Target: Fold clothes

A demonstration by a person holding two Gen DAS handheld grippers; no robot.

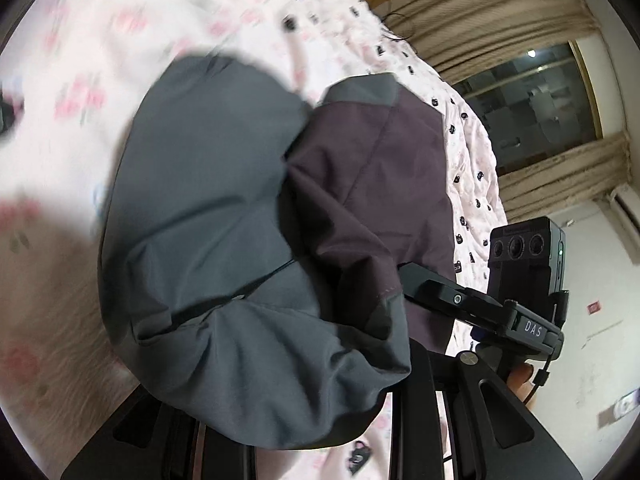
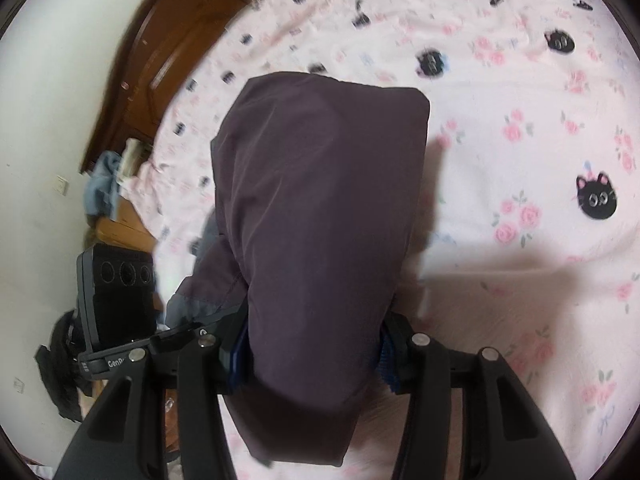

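Your right gripper (image 2: 314, 354) grips a bunched fold of the plum-and-grey garment (image 2: 320, 216), its blue-padded fingers (image 2: 388, 368) pressed against either side of the cloth. Your left gripper (image 1: 320, 412) is smothered by the same garment's grey half (image 1: 208, 216) (whether it is clenched cannot be told). The clothing hangs lifted over the pink cat-print bedspread (image 2: 520, 152); beyond stand a wooden headboard (image 2: 160, 68) and beige curtains (image 1: 500, 12).
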